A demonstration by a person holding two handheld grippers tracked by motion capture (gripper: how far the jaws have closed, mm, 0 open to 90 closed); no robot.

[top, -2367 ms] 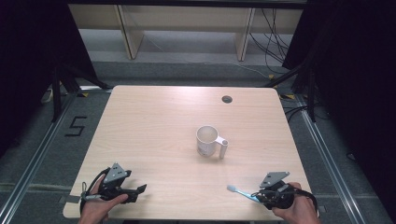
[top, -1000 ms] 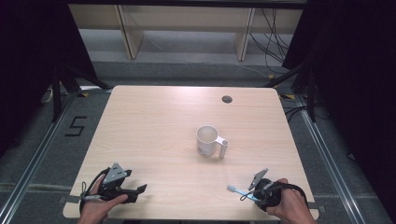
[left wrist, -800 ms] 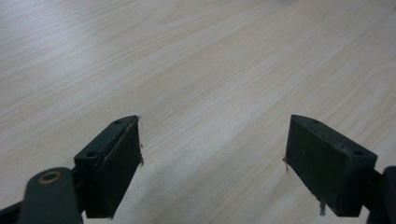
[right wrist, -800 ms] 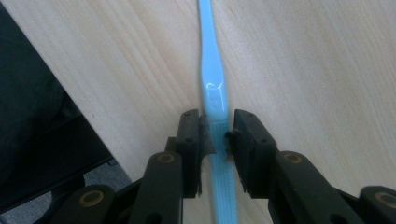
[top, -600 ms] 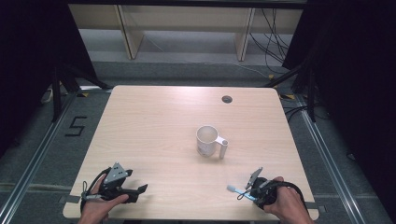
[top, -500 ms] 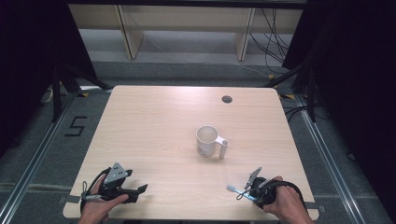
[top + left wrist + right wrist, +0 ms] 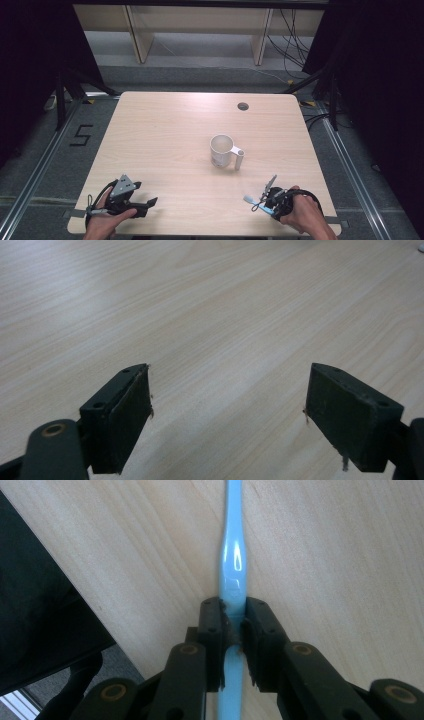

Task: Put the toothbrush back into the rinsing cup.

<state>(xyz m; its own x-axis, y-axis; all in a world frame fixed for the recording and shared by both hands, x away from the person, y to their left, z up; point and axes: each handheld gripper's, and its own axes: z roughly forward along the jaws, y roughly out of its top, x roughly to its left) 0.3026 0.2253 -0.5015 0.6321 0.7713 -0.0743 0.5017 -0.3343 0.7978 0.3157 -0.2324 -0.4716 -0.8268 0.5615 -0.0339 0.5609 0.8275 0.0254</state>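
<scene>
Right tongs [image 7: 232, 622] just closing, pinching blue toothbrush [image 7: 233, 565], left tongs [image 7: 227, 415] spread, white mug [image 7: 222, 150] well apart

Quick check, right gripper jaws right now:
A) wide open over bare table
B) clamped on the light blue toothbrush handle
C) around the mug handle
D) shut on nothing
B: in the right gripper view, the right gripper has both jaws pressed against the handle of the light blue toothbrush, which lies along the wooden table; the white mug stands apart, farther up the table in the high view.
</scene>
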